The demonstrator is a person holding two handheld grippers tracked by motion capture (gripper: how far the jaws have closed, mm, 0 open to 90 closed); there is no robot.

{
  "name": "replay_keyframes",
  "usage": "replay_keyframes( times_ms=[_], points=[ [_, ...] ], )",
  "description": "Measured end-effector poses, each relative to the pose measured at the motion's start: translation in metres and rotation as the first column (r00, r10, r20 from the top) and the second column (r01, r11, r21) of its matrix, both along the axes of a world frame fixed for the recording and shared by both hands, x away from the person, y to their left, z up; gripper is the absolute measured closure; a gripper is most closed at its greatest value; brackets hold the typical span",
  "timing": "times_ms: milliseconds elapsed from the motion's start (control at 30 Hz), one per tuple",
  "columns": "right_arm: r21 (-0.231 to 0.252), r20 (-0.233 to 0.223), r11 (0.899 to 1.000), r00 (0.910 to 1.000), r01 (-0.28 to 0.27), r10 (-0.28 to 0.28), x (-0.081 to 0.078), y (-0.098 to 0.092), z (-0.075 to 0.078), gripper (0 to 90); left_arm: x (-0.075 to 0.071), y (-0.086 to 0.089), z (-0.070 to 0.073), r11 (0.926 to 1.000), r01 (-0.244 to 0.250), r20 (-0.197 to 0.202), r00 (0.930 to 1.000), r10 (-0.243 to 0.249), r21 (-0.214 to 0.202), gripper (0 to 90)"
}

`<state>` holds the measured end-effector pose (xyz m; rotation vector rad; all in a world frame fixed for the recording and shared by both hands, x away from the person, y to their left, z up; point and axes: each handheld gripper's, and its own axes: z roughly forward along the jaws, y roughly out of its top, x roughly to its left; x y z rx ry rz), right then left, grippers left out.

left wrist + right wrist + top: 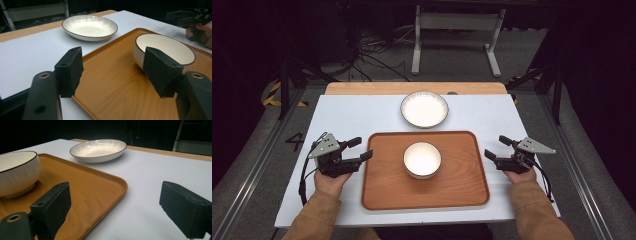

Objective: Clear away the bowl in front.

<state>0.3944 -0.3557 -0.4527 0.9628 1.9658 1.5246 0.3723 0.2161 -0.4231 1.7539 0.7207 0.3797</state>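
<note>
I hold both tongs wide and empty: left tongs [360, 149] at the tray's [382, 192] 9 o'clock edge, right tongs [496, 148] at 3 o'clock. The tray lies long axis 9-to-3 on the worktop [347, 115], equally near each hand. Brown wood-grain, raised rim, carrying a white bowl [422, 159].

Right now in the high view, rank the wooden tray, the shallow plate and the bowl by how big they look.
1. Wooden tray, clearly largest.
2. Shallow plate, a little wider than the bowl, though it lies farther from the camera.
3. Bowl, smallest across, standing on the tray.
</note>
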Motion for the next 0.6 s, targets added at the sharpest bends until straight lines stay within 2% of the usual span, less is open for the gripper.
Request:
replay_keyframes(
  times_ms=[33,67,100,167,200,233,333,467,600],
  points=[
    [0.000,0.000,1.000,1.0000,-0.001,0.001,0.000,0.000,0.000,10.6,0.001,0.001,-0.002,1.0000,0.006,0.004,1.0000,-0.006,0.002,32.8],
    [0.000,0.000,1.000,1.0000,-0.001,0.001,0.000,0.000,0.000,10.6,0.001,0.002,-0.003,0.9999,0.006,0.005,1.0000,-0.006,-0.013,32.1],
    [0.000,0.000,1.000,1.0000,-0.001,0.001,0.000,0.000,0.000,10.5,0.001,0.003,-0.005,0.9994,0.009,0.030,0.9995,-0.008,-0.032,31.5],
    [0.001,0.000,1.000,1.0000,-0.002,0.002,0.000,0.000,0.000,10.5,0.000,0.005,-0.008,0.9986,0.007,0.049,0.9988,-0.005,-0.052,30.8],
    [0.001,0.000,1.000,1.0000,-0.002,0.002,0.000,0.000,0.000,10.5,0.000,0.005,-0.008,0.9986,0.007,0.049,0.9988,-0.005,-0.052,30.5],
    [0.001,0.000,1.000,1.0000,-0.002,0.002,0.000,0.000,0.000,10.5,0.000,0.006,-0.011,0.9982,0.010,0.068,0.9977,-0.006,-0.059,30.5],
    [0.002,0.000,1.000,1.0000,-0.003,0.003,0.000,0.000,0.000,10.5,0.002,0.007,-0.015,0.9984,0.015,0.091,0.9958,-0.010,-0.054,26.0],
    [0.002,0.000,1.000,1.0000,-0.002,0.002,0.000,0.000,0.000,10.5,0.002,0.006,-0.019,0.9975,0.018,0.114,0.9935,-0.010,-0.068,23.0],
    [0.002,-0.001,1.000,1.0000,-0.003,0.003,0.000,0.000,0.000,10.5,0.003,0.008,-0.022,0.9966,0.008,0.103,0.9947,0.001,-0.083,21.5]
  ],
)
